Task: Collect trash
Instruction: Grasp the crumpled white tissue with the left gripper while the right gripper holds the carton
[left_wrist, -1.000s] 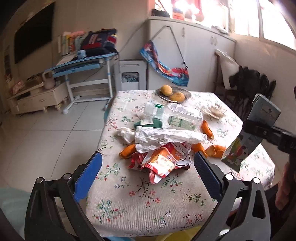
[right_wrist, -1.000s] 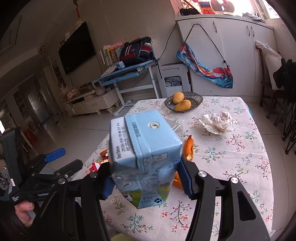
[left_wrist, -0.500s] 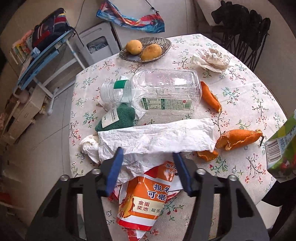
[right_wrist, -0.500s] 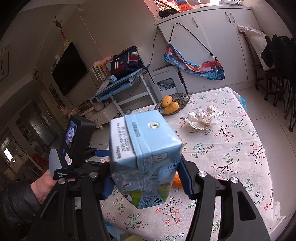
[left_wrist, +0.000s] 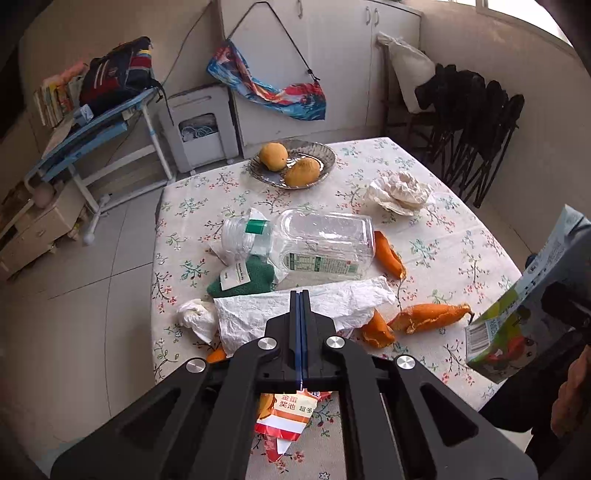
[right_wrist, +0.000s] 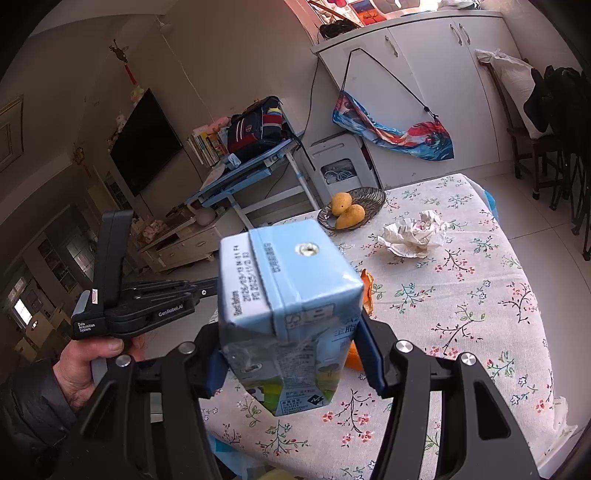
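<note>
The left gripper, low in the frame's centre, has its fingers pressed together over the white paper and snack wrapper on the table. The right gripper pinches a blue milk carton, filling the middle of its view above the table edge.

Floral tablecloth, blue carton, orange peels.

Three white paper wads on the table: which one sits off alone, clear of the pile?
The crumpled tissue right of the fruit bowl. The flat paper towel and small wad sit in the pile.
</note>
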